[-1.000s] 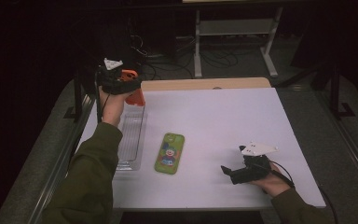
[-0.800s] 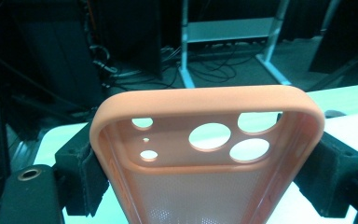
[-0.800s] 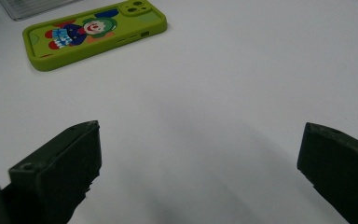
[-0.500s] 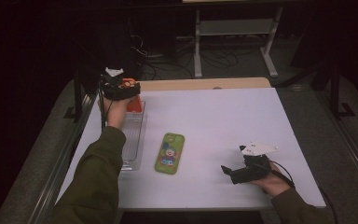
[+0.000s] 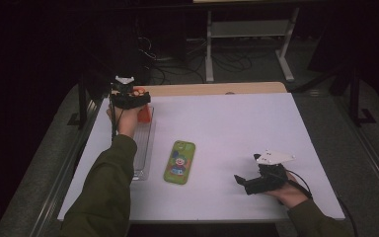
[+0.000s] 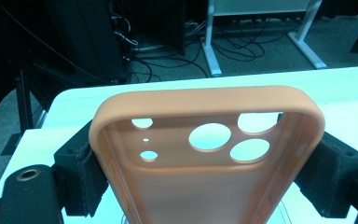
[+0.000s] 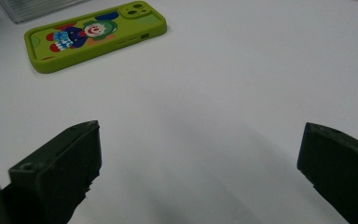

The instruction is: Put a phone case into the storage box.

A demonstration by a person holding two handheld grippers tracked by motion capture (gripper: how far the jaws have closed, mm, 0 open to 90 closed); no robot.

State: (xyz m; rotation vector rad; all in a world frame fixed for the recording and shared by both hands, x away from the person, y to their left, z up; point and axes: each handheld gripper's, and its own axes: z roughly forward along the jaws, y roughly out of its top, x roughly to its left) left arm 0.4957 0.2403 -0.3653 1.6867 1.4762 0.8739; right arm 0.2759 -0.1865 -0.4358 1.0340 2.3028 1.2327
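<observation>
My left gripper [image 5: 137, 102] is at the far left of the white table [image 5: 237, 128], shut on an orange phone case [image 5: 144, 114]. In the left gripper view both pads squeeze the long sides of the orange case [image 6: 205, 186], with its camera holes at the top. The case hangs over the far end of a clear ribbed tray [image 5: 143, 153]. A green phone [image 5: 180, 161] with a cartoon clown lies flat beside the tray. My right gripper [image 5: 244, 181] rests near the front right, open, jaws wide with bare table between them. In its own view the right gripper [image 7: 200, 140] points towards the green phone [image 7: 93, 35].
A wooden strip [image 5: 217, 89] runs along the table's far edge. A metal rail [image 5: 74, 158] borders the left side. Beyond the table stand a white desk frame [image 5: 249, 34] and cables [image 5: 177, 54] on the dark floor.
My left hand has sunk with the orange case, bringing it down to the tray's far end. The right hand has kept still.
</observation>
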